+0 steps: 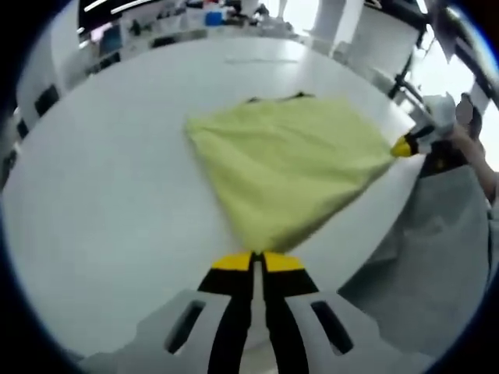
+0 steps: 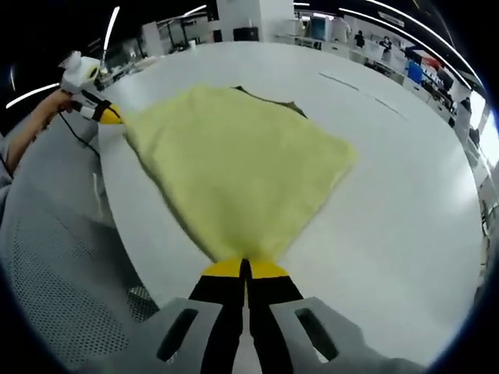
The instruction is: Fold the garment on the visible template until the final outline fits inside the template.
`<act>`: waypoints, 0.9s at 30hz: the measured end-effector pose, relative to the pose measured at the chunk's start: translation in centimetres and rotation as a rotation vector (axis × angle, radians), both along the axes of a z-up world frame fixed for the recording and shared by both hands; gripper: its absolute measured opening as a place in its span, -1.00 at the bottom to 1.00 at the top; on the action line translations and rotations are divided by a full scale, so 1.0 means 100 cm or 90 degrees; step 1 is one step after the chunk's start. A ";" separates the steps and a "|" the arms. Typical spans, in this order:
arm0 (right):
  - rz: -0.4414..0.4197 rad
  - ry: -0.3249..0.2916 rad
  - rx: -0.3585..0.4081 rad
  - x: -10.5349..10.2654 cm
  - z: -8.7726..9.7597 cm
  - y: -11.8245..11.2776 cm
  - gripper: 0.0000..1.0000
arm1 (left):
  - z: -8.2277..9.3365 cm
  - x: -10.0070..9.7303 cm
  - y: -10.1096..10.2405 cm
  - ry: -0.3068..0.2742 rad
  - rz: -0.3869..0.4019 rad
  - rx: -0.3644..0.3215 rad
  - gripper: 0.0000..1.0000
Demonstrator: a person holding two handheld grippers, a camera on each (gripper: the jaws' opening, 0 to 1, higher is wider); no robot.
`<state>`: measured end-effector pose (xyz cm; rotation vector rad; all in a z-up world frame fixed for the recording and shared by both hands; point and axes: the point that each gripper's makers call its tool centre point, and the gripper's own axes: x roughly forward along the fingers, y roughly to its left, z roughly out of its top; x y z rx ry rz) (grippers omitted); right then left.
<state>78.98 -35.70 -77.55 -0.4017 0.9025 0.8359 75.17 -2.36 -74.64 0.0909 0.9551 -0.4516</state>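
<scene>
Yellow-green garment (image 1: 288, 160), stretched over table

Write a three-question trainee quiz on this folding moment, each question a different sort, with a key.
1. True or false: the left gripper is shut on the yellow garment.
2. Multiple choice: the garment lies on a) a wooden bench b) the white table c) the floor.
3. Fill in: the right gripper pinches a ____ of the garment.

Key: 1 true; 2 b; 3 corner.
</scene>
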 end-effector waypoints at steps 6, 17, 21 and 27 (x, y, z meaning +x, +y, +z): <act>0.000 -0.017 0.016 0.001 0.012 0.004 -0.94 | 0.009 -0.004 -0.008 -0.002 -0.028 0.005 -1.00; -0.003 -0.023 0.012 -0.005 0.016 -0.002 -0.88 | 0.016 0.003 -0.012 -0.032 -0.010 -0.041 -1.00; -0.001 -0.028 0.021 -0.002 0.018 0.007 -0.92 | 0.012 0.014 -0.023 -0.045 -0.009 -0.059 -1.00; 0.009 -0.018 0.010 -0.001 0.007 0.013 -0.94 | -0.010 0.015 -0.030 -0.020 -0.023 -0.042 -1.00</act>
